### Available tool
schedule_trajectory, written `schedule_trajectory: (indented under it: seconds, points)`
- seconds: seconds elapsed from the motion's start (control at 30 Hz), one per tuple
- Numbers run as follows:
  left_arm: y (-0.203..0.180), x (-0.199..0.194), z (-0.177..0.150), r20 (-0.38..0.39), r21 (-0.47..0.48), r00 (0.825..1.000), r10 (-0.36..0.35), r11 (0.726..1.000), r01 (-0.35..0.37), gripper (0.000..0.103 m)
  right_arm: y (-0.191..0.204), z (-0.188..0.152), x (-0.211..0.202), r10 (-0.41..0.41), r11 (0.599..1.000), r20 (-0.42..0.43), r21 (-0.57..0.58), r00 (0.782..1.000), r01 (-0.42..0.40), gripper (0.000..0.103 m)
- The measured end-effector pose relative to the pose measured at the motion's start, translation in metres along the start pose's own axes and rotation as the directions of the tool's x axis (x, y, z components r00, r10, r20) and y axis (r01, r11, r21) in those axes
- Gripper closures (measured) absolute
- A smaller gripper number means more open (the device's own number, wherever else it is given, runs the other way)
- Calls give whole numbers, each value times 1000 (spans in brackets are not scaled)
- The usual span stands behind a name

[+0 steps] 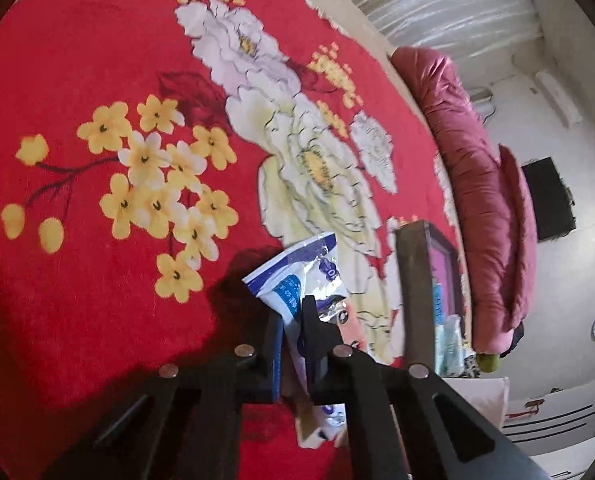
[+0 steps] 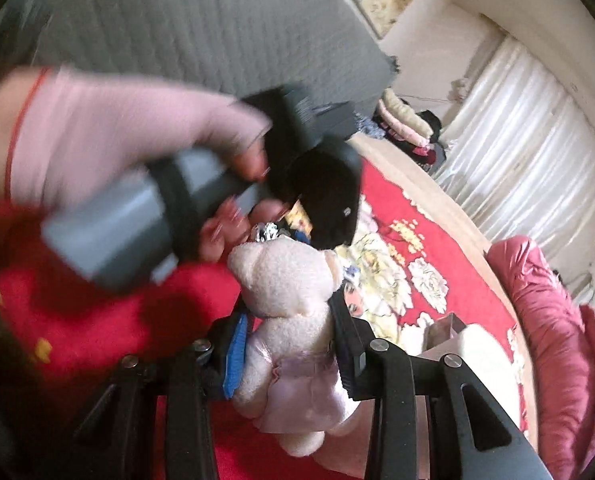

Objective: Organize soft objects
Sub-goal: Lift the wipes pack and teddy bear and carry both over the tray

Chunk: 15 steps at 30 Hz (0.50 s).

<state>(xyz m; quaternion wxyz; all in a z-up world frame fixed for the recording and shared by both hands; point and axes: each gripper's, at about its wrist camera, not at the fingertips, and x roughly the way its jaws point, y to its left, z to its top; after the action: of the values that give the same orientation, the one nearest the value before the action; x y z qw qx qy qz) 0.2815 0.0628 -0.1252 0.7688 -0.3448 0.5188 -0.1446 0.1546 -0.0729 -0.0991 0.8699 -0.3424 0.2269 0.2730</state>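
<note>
In the left wrist view, my left gripper (image 1: 291,316) is shut on a blue-and-white plastic packet (image 1: 297,276), pinched at its edge just above the red flowered blanket (image 1: 97,60). In the right wrist view, my right gripper (image 2: 287,320) is shut on a cream plush bear (image 2: 285,280) in a pale pink skirt, held by its body with the head upright. Just beyond the bear, a hand in a pink glove (image 2: 97,132) holds the other gripper's grey and black body (image 2: 169,208). The scene is blurred by motion.
A dark open box (image 1: 421,280) with a pink inside stands on the blanket right of the packet, small packs beside it. A rolled pink quilt (image 1: 477,184) lies along the bed's far side. A grey padded headboard (image 2: 177,20), folded clothes (image 2: 405,120) and white curtains (image 2: 517,152) lie beyond.
</note>
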Motion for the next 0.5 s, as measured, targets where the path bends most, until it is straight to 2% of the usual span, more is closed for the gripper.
schedule_trajectory:
  seconds: [0.13, 0.37, 0.5]
  points:
    - [-6, -24, -3, 78, 14, 997, -16, 1000, 15, 96, -21, 6, -19, 5, 996, 46, 94, 999, -9, 64]
    - [-35, -77, -13, 203, 101, 978, 44, 993, -66, 96, -36, 11, -56, -32, 980, 67, 197, 997, 18, 65]
    - [-60, -107, -27, 275, 160, 959, 62, 981, -109, 96, -50, 20, -77, -42, 958, 91, 287, 995, 14, 64]
